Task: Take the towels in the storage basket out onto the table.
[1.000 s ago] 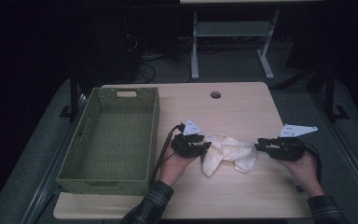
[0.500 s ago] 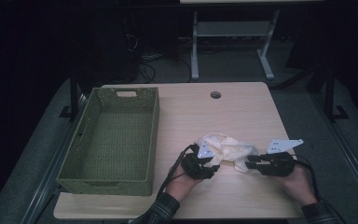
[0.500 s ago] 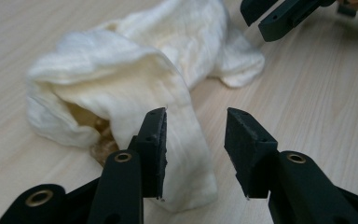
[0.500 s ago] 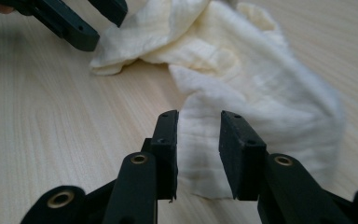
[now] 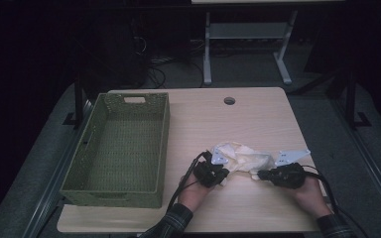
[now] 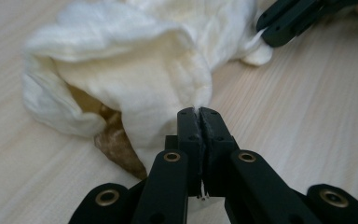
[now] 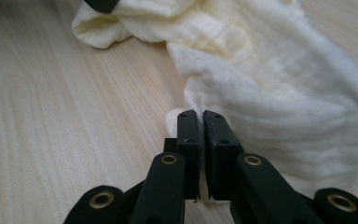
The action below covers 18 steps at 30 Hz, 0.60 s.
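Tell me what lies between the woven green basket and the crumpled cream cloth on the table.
In the high view, bare light wood tabletop separates the woven green basket from the crumpled cream cloth. The left gripper, shut on the cloth's near corner, sits just beside that gap.

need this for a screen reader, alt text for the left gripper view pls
The left gripper has its two black jaws shut on an edge of a crumpled cream cloth lying on a pale wooden table. The right gripper pinches the cloth's far end.
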Tool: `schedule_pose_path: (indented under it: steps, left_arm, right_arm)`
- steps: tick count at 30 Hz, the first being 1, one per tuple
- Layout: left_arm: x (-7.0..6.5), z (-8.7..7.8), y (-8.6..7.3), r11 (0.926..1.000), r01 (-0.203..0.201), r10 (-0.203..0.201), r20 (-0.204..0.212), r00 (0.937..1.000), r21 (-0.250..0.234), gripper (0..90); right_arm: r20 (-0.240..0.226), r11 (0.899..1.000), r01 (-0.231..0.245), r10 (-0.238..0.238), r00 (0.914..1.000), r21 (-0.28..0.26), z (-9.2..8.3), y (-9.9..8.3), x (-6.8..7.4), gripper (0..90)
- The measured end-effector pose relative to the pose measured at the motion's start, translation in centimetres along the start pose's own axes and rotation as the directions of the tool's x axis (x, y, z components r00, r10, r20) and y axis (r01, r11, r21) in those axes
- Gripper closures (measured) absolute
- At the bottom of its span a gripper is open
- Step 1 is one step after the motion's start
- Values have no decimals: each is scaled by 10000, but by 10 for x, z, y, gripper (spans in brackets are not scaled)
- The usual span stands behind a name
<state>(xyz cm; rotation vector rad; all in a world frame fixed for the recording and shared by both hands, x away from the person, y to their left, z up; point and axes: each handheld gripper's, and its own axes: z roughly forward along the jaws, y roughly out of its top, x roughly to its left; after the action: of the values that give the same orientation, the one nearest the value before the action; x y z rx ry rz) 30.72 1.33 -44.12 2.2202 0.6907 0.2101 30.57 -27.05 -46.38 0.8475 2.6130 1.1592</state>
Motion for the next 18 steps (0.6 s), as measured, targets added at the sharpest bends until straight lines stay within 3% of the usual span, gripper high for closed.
schedule_pose_path:
  steps: [3, 9, 12, 16, 18]
  left_arm:
    - [3, -17, 10, 9974, 51, -44, 96, 9999, -721, 874]
    - [17, -40, 16, 9908, 147, -219, -520, 9984, -1348, 874]
    - [27, -46, 13, 9891, 405, -542, -941, 9941, -1415, 874]
    - [34, -40, 11, 9908, 558, -722, -1327, 9885, -1234, 874]
    - [40, -35, 11, 9904, 842, -1010, -1582, 9822, -1098, 873]
  right_arm:
    - [-56, 9993, -18, 16, 10000, -367, -11, 1, -4, 853]
    - [253, 9940, -40, 68, 9997, -1092, -38, 3, -16, 853]
    - [575, 9884, -166, 255, 9980, -1509, -53, 1, -25, 856]
    - [860, 9871, -451, 588, 9946, -1533, -63, -5, -37, 858]
    - [1111, 9888, -487, 646, 9917, -1409, -64, -8, -42, 860]
